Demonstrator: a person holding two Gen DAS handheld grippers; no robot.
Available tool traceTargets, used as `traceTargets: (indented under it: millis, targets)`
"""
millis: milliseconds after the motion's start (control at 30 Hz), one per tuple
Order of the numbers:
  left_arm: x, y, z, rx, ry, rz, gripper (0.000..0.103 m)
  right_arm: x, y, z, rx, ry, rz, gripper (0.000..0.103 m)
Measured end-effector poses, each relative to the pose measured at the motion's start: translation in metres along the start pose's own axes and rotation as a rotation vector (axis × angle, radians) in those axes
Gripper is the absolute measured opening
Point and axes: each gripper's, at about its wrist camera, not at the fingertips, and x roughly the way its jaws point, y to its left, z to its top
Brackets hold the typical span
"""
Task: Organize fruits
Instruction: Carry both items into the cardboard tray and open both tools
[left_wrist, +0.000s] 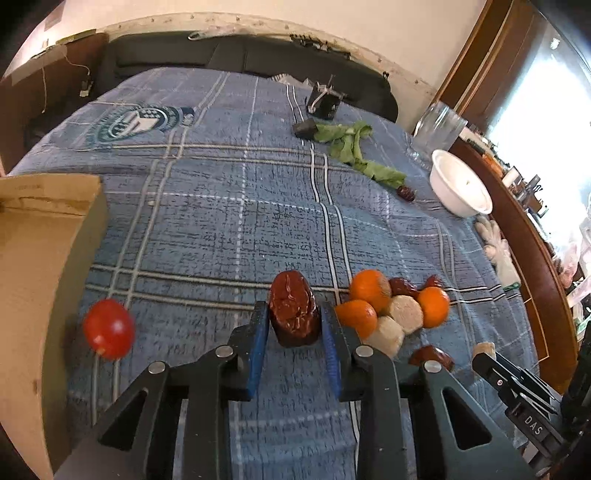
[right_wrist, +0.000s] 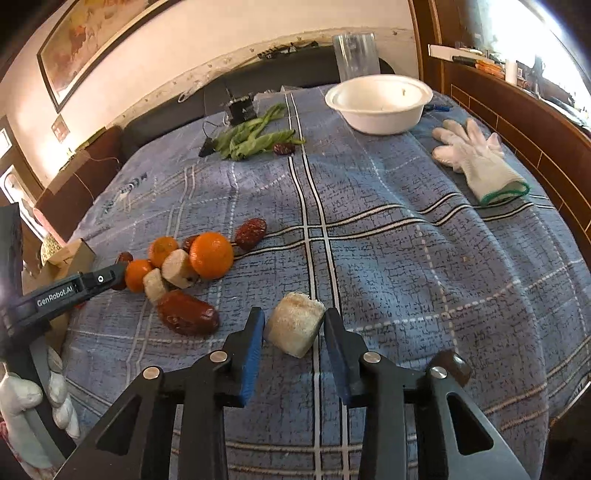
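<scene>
both tongs clenched on fruit over the blue plaid bed.

my left tongs (left_wrist: 294, 334) grip a red date (left_wrist: 293, 310), a tomato (left_wrist: 108, 328) to its left, oranges (left_wrist: 365, 288) to its right. my right tongs (right_wrist: 294, 328) pinch a pale chunk (right_wrist: 293, 328) near another date (right_wrist: 187, 312); the white bowl (right_wrist: 380, 110) sits far off.

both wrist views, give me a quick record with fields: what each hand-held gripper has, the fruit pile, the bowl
left hand-held gripper: shut on red date
right hand-held gripper: shut on pale chunk
fruit pile: three oranges, pale chunks, red dates, touching
tomato: apart, beside cardboard box
white bowl: far end of the blue plaid cloth, looks empty
</scene>
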Motion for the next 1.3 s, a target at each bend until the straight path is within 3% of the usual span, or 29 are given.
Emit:
traceTargets:
  millis: [200,300,633,767,967,1300]
  targets:
    - [-0.059,0.007,-0.012,-0.014,-0.081,-0.046,0.027,-0.033,0.023,-0.003,-0.049,-0.046,0.049,0.036]
    - [-0.093,0.024,-0.022,-0.042,-0.124,-0.033,0.027,-0.049,0.048,-0.006,-0.100,-0.060,0.094,0.036]
    - [-0.174,0.147,-0.068,-0.235,-0.198,0.237,0.027,-0.060,0.178,-0.036,-0.316,0.010,0.340,0.036]
    - [-0.184,0.180,-0.078,-0.278,-0.192,0.312,0.027,-0.050,0.247,-0.056,-0.425,0.064,0.433,0.037]
    - [-0.174,0.199,-0.087,-0.290,-0.161,0.385,0.027,-0.027,0.317,-0.085,-0.558,0.122,0.475,0.037]
    - [-0.181,0.213,-0.097,-0.306,-0.161,0.393,0.028,0.013,0.355,-0.111,-0.629,0.198,0.430,0.038]
